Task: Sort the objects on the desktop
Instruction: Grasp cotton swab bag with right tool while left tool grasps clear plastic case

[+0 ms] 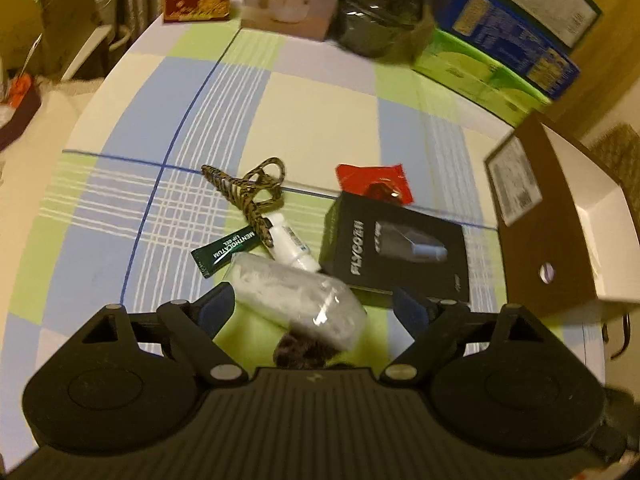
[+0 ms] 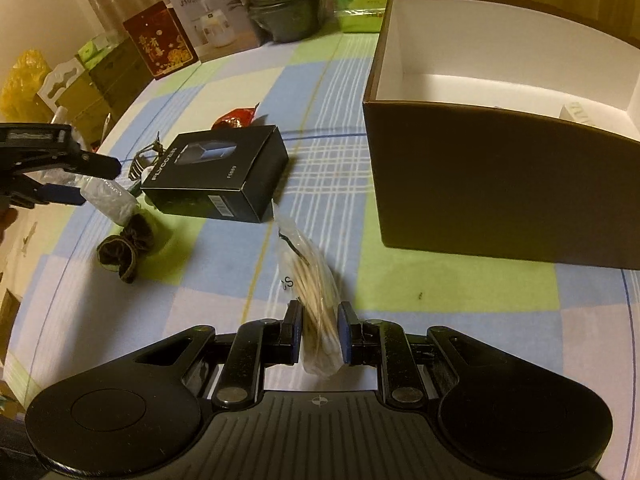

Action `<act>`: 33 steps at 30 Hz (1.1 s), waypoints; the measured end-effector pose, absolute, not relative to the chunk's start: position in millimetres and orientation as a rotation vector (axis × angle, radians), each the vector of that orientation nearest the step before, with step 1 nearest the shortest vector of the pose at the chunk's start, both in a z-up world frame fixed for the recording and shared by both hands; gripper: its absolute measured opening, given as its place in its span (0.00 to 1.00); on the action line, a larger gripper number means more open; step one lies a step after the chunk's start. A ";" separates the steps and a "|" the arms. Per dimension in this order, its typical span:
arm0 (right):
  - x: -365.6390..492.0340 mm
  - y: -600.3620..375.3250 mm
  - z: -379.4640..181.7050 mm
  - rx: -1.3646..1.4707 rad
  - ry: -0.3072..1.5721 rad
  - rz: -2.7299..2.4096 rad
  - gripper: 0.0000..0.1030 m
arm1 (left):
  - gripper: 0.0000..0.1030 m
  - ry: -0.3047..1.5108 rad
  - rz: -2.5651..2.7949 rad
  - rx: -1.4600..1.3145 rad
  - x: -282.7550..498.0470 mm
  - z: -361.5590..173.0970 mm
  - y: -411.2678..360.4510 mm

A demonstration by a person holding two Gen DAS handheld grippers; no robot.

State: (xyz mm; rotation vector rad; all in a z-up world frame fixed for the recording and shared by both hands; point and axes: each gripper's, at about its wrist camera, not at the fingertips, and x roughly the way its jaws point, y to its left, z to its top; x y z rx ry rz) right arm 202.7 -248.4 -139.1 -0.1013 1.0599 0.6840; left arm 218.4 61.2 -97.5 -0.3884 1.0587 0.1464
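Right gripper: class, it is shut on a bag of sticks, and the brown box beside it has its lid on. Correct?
Not quite. The right gripper does clamp the bag of sticks, but the brown box is open, with no lid, as the right wrist view shows.

Razor box (image 2: 216,176) near the table's (image 2: 224,320) middle, open carton (image 2: 500,184) to its right toward the right edge, wrapped roll (image 2: 108,200) and scrunchie (image 2: 126,250) to its left, candy wrapper (image 2: 236,117) behind it, boxes along the far edge
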 end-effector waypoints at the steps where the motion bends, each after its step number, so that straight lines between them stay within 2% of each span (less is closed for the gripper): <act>1: 203.2 -247.4 -140.1 -0.100 1.062 0.684 0.15 | 0.74 1.074 0.158 -0.394 220.8 -101.0 64.3; 4: 204.8 -247.8 -141.3 -0.096 1.068 0.687 0.15 | 0.56 1.109 0.127 -0.432 219.8 -108.1 75.5; 5: 205.6 -246.6 -142.2 -0.097 1.070 0.688 0.16 | 0.40 1.119 0.109 -0.443 217.8 -109.6 78.5; 6: 205.9 -246.3 -142.5 -0.099 1.072 0.690 0.15 | 0.33 1.134 0.099 -0.439 215.7 -111.5 81.4; 9: 206.8 -245.8 -143.3 -0.104 1.075 0.692 0.16 | 0.26 1.154 0.102 -0.367 206.1 -116.2 88.2; 13: 207.5 -244.1 -142.8 -0.115 1.077 0.694 0.16 | 0.24 1.183 0.121 -0.316 188.9 -123.7 101.7; 16: 207.2 -240.5 -142.2 -0.139 1.068 0.687 0.16 | 0.26 1.183 0.115 -0.266 180.4 -122.5 104.8; 18: 206.3 -237.6 -142.1 -0.158 1.061 0.691 0.16 | 0.48 1.169 0.111 -0.235 179.9 -119.2 103.9; 19: 206.2 -236.3 -142.3 -0.163 1.059 0.691 0.16 | 0.52 1.159 0.111 -0.216 181.7 -117.5 102.6; 23: 205.2 -234.4 -143.1 -0.171 1.056 0.692 0.17 | 0.55 1.138 0.089 -0.149 199.4 -116.1 91.8; 25: 204.3 -235.2 -142.3 -0.172 1.052 0.688 0.19 | 0.54 1.146 0.085 -0.121 210.7 -121.8 86.3; 28: 201.9 -237.4 -139.8 -0.171 1.039 0.681 0.26 | 0.44 1.158 0.090 -0.088 222.3 -130.3 82.1; 30: 200.0 -238.4 -138.2 -0.181 1.024 0.676 0.32 | 0.24 1.160 0.085 -0.091 224.6 -133.4 82.2; 33: 199.7 -238.4 -137.5 -0.186 1.013 0.674 0.35 | 0.24 1.152 0.085 -0.073 220.1 -134.4 82.2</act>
